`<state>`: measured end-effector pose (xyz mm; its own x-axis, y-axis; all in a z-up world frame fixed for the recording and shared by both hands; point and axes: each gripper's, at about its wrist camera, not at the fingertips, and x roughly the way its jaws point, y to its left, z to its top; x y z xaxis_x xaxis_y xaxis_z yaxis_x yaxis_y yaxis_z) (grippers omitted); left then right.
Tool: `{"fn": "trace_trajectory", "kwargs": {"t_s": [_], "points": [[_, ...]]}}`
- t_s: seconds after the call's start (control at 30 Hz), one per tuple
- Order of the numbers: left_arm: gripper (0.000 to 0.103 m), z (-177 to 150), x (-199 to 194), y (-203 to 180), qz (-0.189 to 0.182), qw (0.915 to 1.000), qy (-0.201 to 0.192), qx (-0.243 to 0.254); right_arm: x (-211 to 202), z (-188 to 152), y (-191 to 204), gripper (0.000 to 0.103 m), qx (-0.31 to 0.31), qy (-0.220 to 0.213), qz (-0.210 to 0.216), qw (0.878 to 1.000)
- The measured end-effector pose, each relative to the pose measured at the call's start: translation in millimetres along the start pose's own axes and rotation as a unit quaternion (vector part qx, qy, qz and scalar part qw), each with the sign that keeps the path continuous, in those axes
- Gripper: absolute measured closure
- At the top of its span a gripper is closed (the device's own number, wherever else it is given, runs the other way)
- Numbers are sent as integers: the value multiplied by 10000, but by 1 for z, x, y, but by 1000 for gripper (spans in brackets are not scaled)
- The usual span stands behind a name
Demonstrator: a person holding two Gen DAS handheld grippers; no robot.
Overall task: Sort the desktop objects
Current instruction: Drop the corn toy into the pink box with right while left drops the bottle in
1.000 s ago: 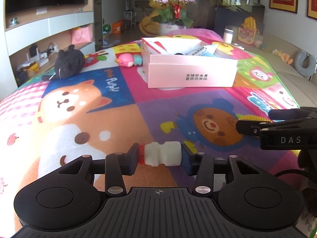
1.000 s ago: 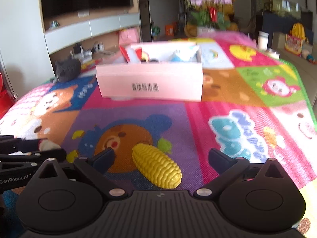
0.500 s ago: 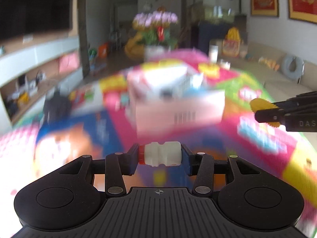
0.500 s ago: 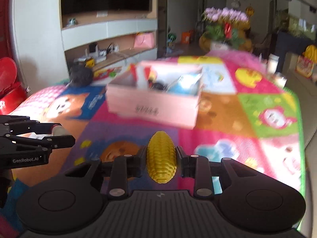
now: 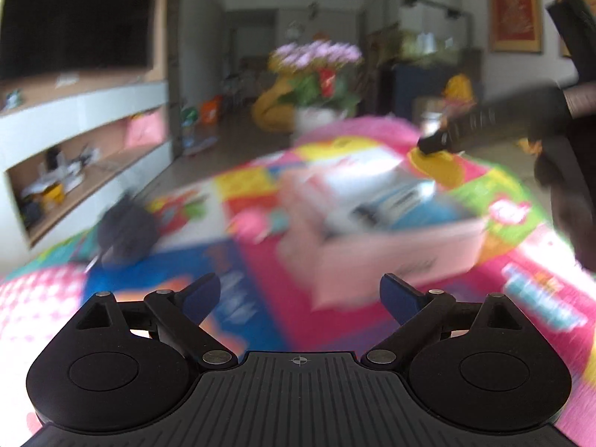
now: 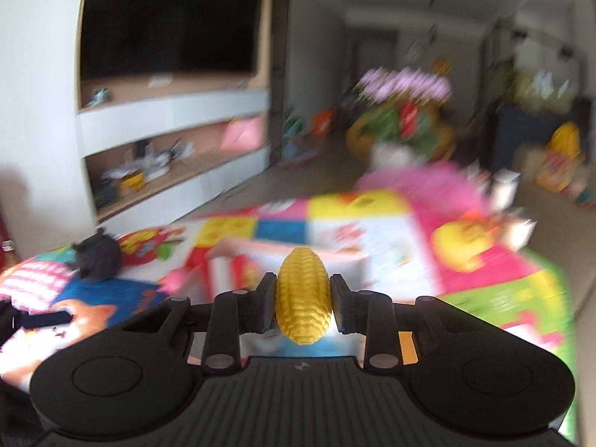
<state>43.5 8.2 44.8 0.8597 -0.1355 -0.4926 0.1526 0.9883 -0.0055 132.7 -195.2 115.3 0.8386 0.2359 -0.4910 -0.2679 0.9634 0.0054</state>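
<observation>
While the right gripper (image 6: 302,307) pinches the corn (image 6: 303,300) at centre frame, its jaws ease apart: corn may slip short of the box (image 6: 238,257). Left gripper (image 5: 300,296) opening wide, empty.

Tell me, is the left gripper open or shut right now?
Open, and opening wider. The left gripper has its blue fingertips spread far apart with nothing between them.

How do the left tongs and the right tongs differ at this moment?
The left tongs are spread wide and opening with nothing between the blue pads; the right tongs are narrow and clamp the yellow toy corn. The left tongs point at the pink box from short of it; the right tongs hold the corn in front of it. Both are black.
</observation>
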Motion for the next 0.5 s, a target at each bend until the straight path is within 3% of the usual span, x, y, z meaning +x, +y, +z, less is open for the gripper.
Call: {"fn": "trace_trajectory", "kwargs": {"t_s": [0.07, 0.17, 0.27, 0.33, 0.5], "points": [[6, -12, -3, 20, 239, 9994, 147, -182, 20, 5, 3, 63, 184, 221, 49, 9996], [6, -25, -7, 42, 477, 9971, 314, -501, 26, 9, 9, 58, 210, 220, 17, 9995], [6, -35, -16, 46, 360, 9969, 313, -620, 17, 5, 17, 50, 74, 207, -142, 9997], [6, -41, -22, 45, 265, 9968, 315, -692, 6, -8, 18, 47, -34, 300, -7, 9995], [5, -42, -22, 12, -297, 9973, 391, -537, -20, -67, 23, 44, -452, 833, 137, 9954]]}}
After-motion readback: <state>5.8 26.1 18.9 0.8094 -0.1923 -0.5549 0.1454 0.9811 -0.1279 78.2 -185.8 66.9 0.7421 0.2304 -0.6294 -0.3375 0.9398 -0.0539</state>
